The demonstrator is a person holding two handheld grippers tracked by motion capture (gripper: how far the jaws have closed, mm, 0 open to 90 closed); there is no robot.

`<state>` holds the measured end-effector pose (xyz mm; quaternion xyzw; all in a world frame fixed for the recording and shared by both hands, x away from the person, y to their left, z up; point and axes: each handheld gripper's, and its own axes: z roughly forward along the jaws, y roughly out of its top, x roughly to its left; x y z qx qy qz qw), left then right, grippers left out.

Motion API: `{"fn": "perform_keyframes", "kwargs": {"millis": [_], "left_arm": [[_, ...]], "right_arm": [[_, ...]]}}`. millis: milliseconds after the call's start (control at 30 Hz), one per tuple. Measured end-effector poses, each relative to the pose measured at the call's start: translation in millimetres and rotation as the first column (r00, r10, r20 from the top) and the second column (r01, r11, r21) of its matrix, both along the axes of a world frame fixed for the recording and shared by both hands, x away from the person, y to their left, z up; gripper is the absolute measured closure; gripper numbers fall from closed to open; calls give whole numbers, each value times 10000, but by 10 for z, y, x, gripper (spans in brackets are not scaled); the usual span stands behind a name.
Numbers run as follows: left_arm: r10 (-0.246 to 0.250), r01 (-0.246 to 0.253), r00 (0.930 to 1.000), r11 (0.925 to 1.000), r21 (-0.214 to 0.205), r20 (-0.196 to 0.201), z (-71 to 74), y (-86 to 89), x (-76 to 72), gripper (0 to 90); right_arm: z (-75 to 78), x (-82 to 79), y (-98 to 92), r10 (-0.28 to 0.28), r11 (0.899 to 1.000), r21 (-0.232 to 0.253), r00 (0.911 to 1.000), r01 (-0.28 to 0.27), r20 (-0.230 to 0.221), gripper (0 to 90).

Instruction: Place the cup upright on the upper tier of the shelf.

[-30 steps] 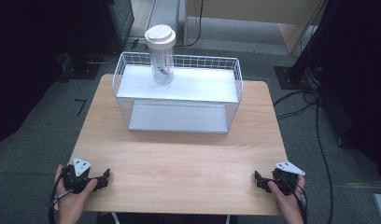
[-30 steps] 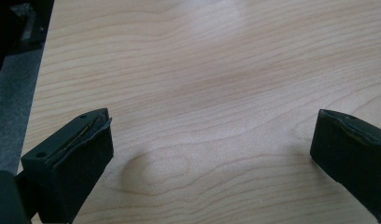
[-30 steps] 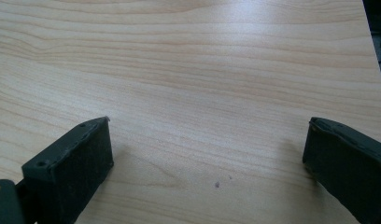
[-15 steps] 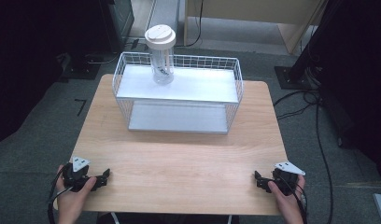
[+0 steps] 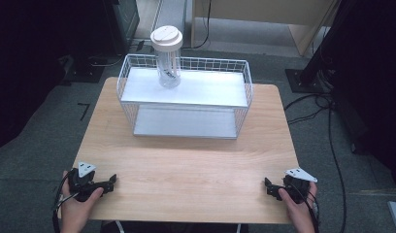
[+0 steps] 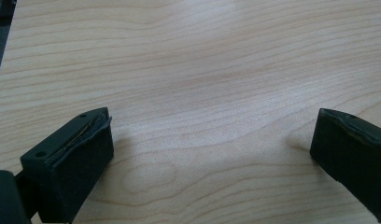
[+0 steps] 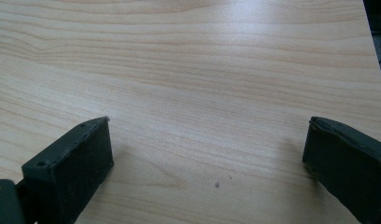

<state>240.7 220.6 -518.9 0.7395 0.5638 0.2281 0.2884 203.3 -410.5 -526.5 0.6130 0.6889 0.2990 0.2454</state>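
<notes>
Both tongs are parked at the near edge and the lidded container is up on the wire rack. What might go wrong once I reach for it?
1. The container is tall and narrow, standing on the top shelf of the wire rack; a high or off-centre grip may tip it.
2. The rack's raised rim surrounds it, so it probably must be lifted clear or it may catch.
3. The left tongs and right tongs are open and far away; a long reach could nudge the rack.

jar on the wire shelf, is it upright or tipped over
Upright. The clear jar stands on the top tier of the white wire shelf, near its back left, with its white lid on top.
</notes>
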Motion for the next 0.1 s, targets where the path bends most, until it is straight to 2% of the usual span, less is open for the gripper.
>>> {"fn": "perform_keyframes", "kwargs": {"millis": [100], "left_arm": [[93, -93, 10000, 10000, -3, 1, 0, -8, 5, 0]], "right_arm": [[1, 0, 1, -5, 10000, -24, 10000, 5, -9, 12]]}}
